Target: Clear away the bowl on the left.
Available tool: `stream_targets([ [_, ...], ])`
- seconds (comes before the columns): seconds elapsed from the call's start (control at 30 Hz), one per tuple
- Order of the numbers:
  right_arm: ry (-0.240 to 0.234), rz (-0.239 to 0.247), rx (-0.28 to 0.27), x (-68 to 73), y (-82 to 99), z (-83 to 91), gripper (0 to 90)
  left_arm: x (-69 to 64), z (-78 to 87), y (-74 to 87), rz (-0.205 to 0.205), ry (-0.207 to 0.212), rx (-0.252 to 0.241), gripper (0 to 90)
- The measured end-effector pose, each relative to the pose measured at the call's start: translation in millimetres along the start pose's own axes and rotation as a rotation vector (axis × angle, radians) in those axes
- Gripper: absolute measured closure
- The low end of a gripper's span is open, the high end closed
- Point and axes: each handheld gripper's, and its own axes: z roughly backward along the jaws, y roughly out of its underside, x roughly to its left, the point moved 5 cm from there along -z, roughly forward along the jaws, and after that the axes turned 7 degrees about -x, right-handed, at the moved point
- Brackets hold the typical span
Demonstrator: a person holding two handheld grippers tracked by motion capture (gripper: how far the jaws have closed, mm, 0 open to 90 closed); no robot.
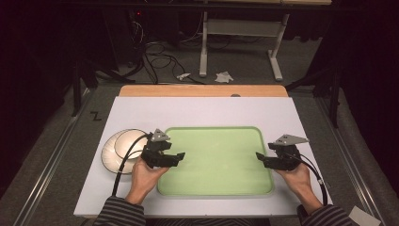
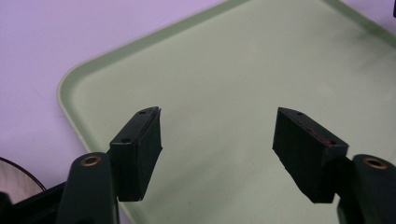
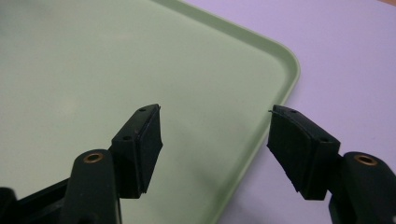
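A pale green tray [image 1: 216, 188] lies in the middle of the white table top, with nothing on it. My left gripper [image 1: 178, 155] hovers over the tray's left edge, jaws wide apart and empty; in the left gripper view [image 2: 217, 135] its black pads [image 2: 140, 149] frame bare tray [image 2: 224, 56]. My right gripper [image 1: 259, 156] hovers at the tray's right edge, pointing inward. In the right gripper view [image 3: 215, 135] it stands open with nothing between its pads [image 3: 301, 149], above the tray's rim [image 3: 292, 70].
A stack of white plates [image 1: 118, 149] sits on the table left of the tray, beside my left hand; its edge shows in the left gripper view [image 2: 14, 179]. A wooden strip [image 1: 202, 90] runs along the table's far edge. Beyond it are cables and a stand on the floor.
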Motion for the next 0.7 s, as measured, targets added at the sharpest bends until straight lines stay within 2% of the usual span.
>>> stream_targets([
  [0.23,0.009,0.002,-0.015,-0.3,-2.0,2.6,36.3,0.2,3.4,0.6,-0.007,0.001,-0.004,25.9],
  [0.37,0.002,0.012,-0.019,1.5,-2.3,1.2,36.6,3.2,1.9,0.8,0.006,0.015,0.016,22.8],
  [0.47,-0.010,0.018,-0.023,1.9,-3.1,0.9,36.9,3.8,1.6,0.5,0.018,0.030,0.025,22.7],
  [0.7,-0.022,0.032,-0.016,4.3,-2.1,1.7,37.0,1.4,5.1,-1.4,0.007,0.022,0.012,25.2],
])
